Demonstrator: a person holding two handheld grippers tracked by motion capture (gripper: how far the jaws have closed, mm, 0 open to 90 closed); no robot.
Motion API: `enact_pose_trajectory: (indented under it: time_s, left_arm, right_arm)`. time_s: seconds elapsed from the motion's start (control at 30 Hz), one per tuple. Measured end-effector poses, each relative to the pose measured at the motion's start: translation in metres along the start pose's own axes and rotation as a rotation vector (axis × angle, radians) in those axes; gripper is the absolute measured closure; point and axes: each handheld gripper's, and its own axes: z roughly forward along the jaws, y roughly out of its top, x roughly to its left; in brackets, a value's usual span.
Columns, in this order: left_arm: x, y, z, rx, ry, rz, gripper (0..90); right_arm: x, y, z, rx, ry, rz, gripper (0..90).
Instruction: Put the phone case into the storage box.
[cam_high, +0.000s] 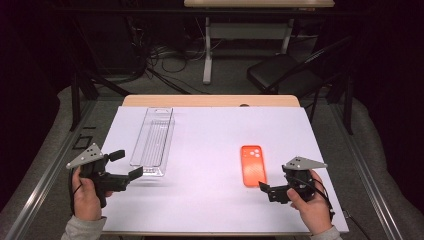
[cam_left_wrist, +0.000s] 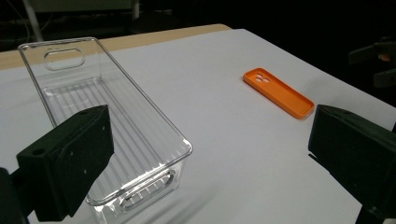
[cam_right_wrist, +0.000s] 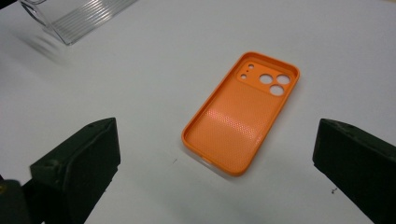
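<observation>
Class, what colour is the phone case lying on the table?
Orange; the phone case shows best in the right gripper view.

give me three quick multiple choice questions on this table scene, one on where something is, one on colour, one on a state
1. Where does the phone case lie?
A. inside the clear tray
B. on the white table sheet, ahead of the right gripper
C. on the chair

2. What colour is the phone case?
A. blue
B. orange
C. black

3. What does the clear tray hold?
A. nothing
B. the phone case
C. a gripper

Answers: 1 B, it lies flat on the sheet before the right gripper. 2 B, plainly orange in the right gripper view. 3 A, its ribbed floor is bare in the left gripper view.
</observation>
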Motion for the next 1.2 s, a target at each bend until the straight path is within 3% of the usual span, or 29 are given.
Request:
enact_pose_trajectory:
  time_s: [0.13,0.23,0.37,0.5,0.63,0.73,0.87,1.13,1.2]
  left_arm:
    - [0.009,0.005,0.007,0.015,-0.036,-0.069,0.3]
    - [0.012,0.008,0.01,0.018,-0.045,-0.081,0.4]
    - [0.014,0.017,0.021,0.062,-0.01,-0.082,0.4]
    - [0.015,0.023,0.03,0.068,0.004,-0.108,0.3]
    - [0.016,0.028,0.037,0.09,0.036,-0.122,0.3]
    - [0.016,0.03,0.04,0.107,0.06,-0.11,0.4]
    - [0.017,0.034,0.042,0.099,0.096,-0.113,0.4]
    - [0.02,0.042,0.044,0.094,0.11,-0.141,0.5]
    - [0.021,0.043,0.044,0.078,0.09,-0.154,0.4]
  right_arm:
    - [-0.003,0.004,0.005,0.041,0.006,0.017,0.0]
    - [-0.005,0.007,0.007,0.062,0.001,0.014,0.0]
    - [-0.008,0.015,0.014,0.113,-0.012,0.03,0.0]
    - [-0.011,0.022,0.02,0.152,-0.033,0.041,0.0]
    - [-0.015,0.028,0.025,0.156,-0.066,0.074,0.0]
    - [-0.017,0.033,0.027,0.154,-0.065,0.096,0.0]
    - [-0.019,0.038,0.029,0.159,-0.061,0.089,0.0]
    - [-0.021,0.046,0.034,0.175,-0.054,0.078,1.5]
    - [-0.022,0.048,0.035,0.183,-0.054,0.073,2.0]
